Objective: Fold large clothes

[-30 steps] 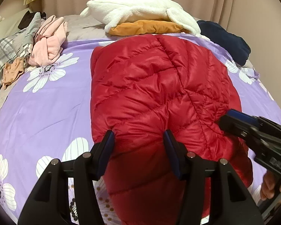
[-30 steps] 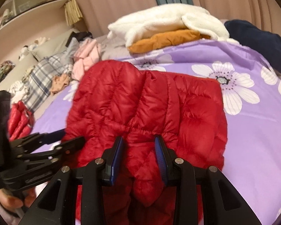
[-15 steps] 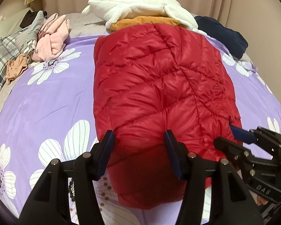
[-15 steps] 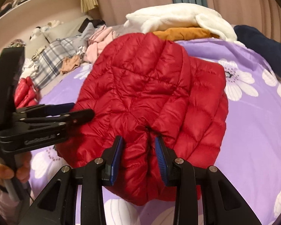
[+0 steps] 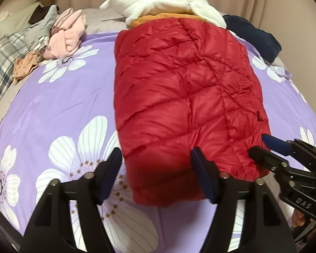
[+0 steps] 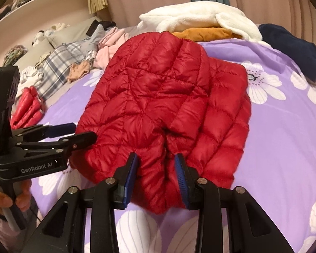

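Note:
A red quilted puffer jacket point(image 5: 185, 88) lies folded into a long block on the purple flowered bedspread point(image 5: 52, 109). My left gripper point(image 5: 158, 175) is open, its jaws straddling the jacket's near left edge. My right gripper point(image 6: 157, 175) is partly closed on a bunched near edge of the jacket point(image 6: 158, 105). In the left wrist view the right gripper point(image 5: 269, 147) sits at the jacket's near right corner. In the right wrist view the left gripper point(image 6: 73, 130) sits at the jacket's left side.
A white fleece and an orange garment point(image 5: 164, 10) are stacked at the far side, with a navy garment point(image 5: 252, 35) to the right. Pink, plaid and tan clothes point(image 5: 63, 35) lie at the far left. Another red item point(image 6: 27, 109) lies at the left edge.
The jacket's near part has been lowered onto the bed and now lies flatter. Both grippers have moved back toward the near edge; the left jaws no longer press into the fabric.

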`<action>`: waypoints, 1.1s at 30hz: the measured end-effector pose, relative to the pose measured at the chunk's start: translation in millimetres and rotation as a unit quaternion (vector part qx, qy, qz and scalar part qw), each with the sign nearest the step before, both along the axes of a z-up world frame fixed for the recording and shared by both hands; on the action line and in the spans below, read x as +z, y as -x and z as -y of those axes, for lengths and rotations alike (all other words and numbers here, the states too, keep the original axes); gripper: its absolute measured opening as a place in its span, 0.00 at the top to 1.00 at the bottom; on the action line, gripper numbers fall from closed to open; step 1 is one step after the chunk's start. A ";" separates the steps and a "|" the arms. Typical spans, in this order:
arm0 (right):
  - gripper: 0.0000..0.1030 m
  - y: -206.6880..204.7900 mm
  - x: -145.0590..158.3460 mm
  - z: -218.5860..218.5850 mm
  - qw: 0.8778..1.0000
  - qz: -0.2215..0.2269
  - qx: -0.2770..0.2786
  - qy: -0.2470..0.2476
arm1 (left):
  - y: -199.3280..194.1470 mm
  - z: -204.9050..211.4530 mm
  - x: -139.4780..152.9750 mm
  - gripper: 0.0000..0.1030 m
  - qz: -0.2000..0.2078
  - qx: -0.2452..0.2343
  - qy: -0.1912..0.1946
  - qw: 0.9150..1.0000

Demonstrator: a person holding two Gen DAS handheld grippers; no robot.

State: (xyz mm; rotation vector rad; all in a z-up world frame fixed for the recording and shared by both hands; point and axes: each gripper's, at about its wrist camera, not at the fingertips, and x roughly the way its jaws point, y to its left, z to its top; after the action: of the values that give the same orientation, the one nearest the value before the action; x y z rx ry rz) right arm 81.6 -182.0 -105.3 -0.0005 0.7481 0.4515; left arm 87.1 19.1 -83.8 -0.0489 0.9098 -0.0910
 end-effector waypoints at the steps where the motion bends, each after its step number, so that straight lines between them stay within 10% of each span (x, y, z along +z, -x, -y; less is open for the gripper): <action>1: 0.60 2.1 0.3 1.8 1.000 0.000 -0.002 -0.001 | 2.0 -0.8 0.8 0.28 -0.001 0.002 0.001 1.000; 9: 0.34 23.9 14.3 14.1 1.000 0.013 -0.021 0.001 | 24.7 2.5 16.3 0.24 0.001 0.016 -0.024 1.000; 22: 0.16 51.1 43.1 25.2 0.999 0.039 -0.034 -0.012 | 60.6 8.4 50.9 0.01 0.038 0.029 -0.053 0.997; 33: 0.01 66.8 67.3 26.6 0.997 0.057 -0.045 -0.031 | 81.4 13.1 83.9 0.01 0.064 0.045 -0.043 0.996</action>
State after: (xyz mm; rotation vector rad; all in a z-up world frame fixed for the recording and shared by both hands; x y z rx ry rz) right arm 14.8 -208.6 -38.0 0.0640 0.6196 0.3850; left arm 5.8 6.0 0.0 -0.0026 0.7808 0.0283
